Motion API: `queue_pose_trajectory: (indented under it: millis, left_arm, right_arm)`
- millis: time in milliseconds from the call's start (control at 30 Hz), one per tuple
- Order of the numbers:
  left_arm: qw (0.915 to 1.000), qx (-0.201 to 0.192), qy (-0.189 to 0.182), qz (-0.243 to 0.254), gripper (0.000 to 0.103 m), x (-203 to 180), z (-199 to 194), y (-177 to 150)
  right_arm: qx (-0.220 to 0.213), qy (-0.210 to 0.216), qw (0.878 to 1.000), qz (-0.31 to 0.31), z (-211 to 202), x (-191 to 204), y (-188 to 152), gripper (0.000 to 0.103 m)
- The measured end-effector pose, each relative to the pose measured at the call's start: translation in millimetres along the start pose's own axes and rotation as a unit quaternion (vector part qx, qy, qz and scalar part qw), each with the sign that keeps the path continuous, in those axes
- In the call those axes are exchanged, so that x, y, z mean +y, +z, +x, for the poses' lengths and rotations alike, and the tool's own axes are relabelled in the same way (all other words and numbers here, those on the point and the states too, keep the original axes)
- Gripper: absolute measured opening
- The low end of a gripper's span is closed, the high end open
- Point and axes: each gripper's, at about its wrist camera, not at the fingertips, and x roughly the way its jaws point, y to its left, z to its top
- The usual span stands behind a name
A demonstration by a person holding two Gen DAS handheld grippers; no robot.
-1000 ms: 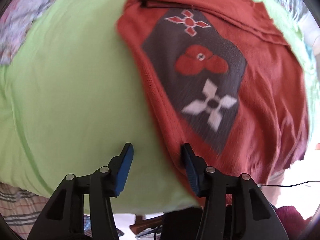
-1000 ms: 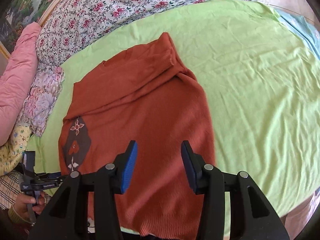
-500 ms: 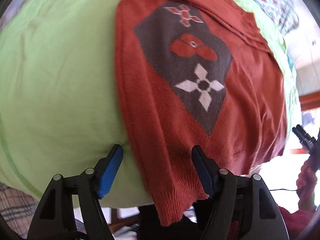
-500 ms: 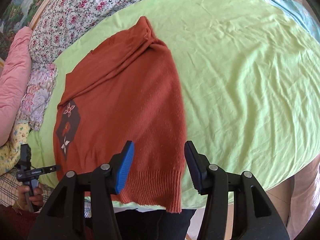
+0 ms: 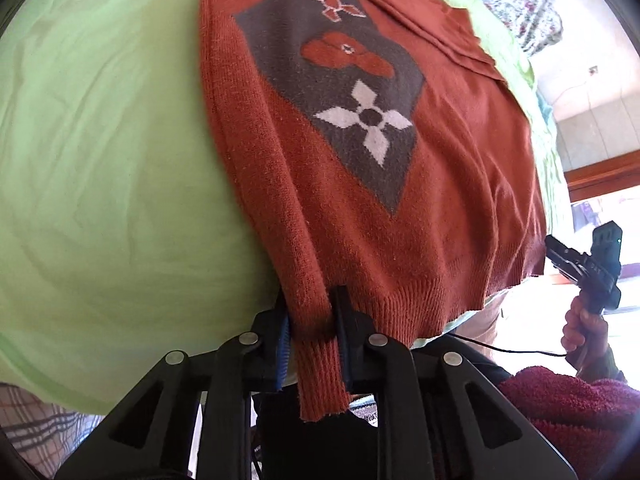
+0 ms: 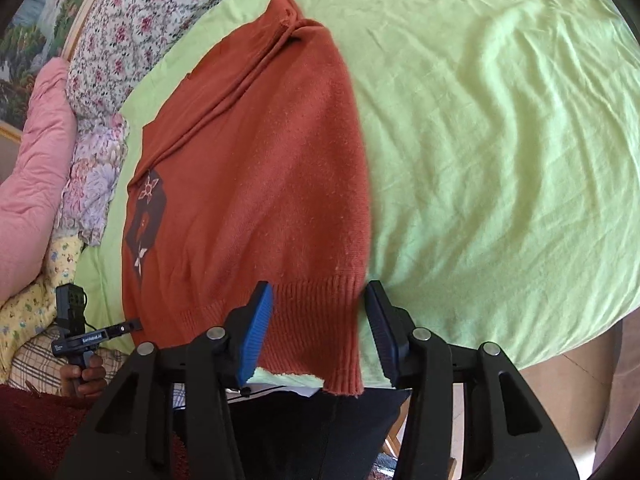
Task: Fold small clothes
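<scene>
**Both hem corners taken for the fold**

The rust-orange knitted sweater [image 6: 256, 184] with a grey diamond patch of flower figures [image 5: 340, 92] lies flat on the light green bed sheet [image 6: 500, 128], its ribbed hem hanging a little over the near edge of the bed.

The left gripper [image 5: 310, 332] has its jaws pressed together on one hem corner, and the ribbed strip hangs down between the blue pads [image 5: 283, 344]. The right gripper [image 6: 318, 328] stands with its jaws wide apart around the other hem corner; the fabric lies between them but they do not pinch it yet.

I judge that one corner is held so the hem can be lifted evenly once the right side closes, probably to carry it toward the collar. Pink and floral pillows [image 6: 92, 168] lie beside the sweater.
</scene>
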Motion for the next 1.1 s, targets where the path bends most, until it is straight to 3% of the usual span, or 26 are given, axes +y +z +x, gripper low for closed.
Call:
queue_pose_trajectory:
  millis: [33, 67, 100, 200, 367, 533, 700, 1000, 1100]
  left_arm:
    - [1.0000, -0.003, -0.002, -0.001, 0.016, -0.9, 0.7, -0.6]
    - [0.9999, -0.006, -0.007, -0.003, 0.013, 1.7, 0.7, -1.6]
    - [0.9999, -0.007, -0.011, -0.006, 0.010, 4.8, -0.5, -1.6]
    - [0.9992, -0.031, -0.025, -0.001, 0.006, 5.2, -16.3, -4.1]
    - [0.9946, -0.092, -0.047, 0.003, 0.006, -4.4, -57.7, -9.7]
    - [0.9884, -0.136, -0.065, -0.019, 0.006, -3.1, -88.1, 7.7]
    - [0.9795, -0.178, -0.085, -0.042, 0.005, -6.4, -107.1, 45.0]
    - [0.9653, -0.249, -0.059, -0.054, 0.005, -12.6, -125.3, 144.2]
    - [0.9605, -0.266, -0.048, -0.065, 0.005, -9.1, -125.3, 179.6]
  right_arm:
    - [0.006, 0.002, 1.000, -0.005, 1.2, 2.1, -0.6, 0.040]
    - [0.012, 0.002, 1.000, -0.009, 3.3, 3.2, -3.1, 0.028]
    - [0.014, -0.002, 1.000, -0.009, 5.7, 3.0, -5.1, 0.008]
    - [0.010, 0.009, 1.000, 0.008, 5.7, -0.1, -8.0, 0.007]
    - [-0.032, 0.094, 0.994, 0.047, -25.0, -7.4, -2.2, 0.006]
    - [-0.068, 0.142, 0.985, 0.068, -44.5, -2.9, 26.2, 0.006]
    - [-0.099, 0.159, 0.981, 0.041, -53.2, 30.3, 71.2, 0.006]
    - [-0.154, 0.156, 0.975, 0.025, -40.2, 60.4, 167.4, 0.006]
    - [-0.168, 0.137, 0.976, 0.014, -30.1, 66.3, 200.6, 0.006]
